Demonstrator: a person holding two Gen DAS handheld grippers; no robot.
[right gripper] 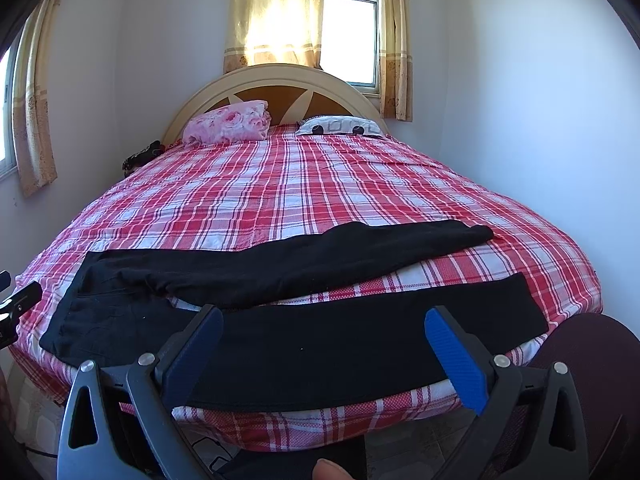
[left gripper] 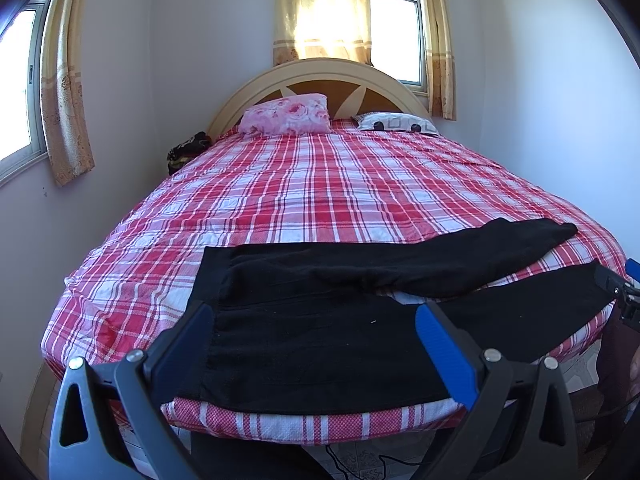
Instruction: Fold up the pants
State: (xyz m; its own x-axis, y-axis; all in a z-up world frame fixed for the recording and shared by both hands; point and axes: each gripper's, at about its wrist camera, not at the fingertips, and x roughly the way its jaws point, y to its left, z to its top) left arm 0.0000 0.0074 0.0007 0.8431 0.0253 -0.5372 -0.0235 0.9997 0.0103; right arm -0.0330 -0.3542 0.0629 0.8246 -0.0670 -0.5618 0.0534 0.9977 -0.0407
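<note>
Black pants lie flat across the near end of a bed with a red and white plaid sheet. The waist is on the left, both legs run right and are spread apart. My left gripper is open and empty, held over the waist and hip part. My right gripper is open and empty, held over the near leg. The far leg lies behind it. The right gripper also shows at the right edge of the left wrist view.
A pink floral pillow and a white patterned pillow lie by the headboard. Walls close in on both sides of the bed. Windows with yellow curtains are behind and at left. A dark cable lies on the tiled floor.
</note>
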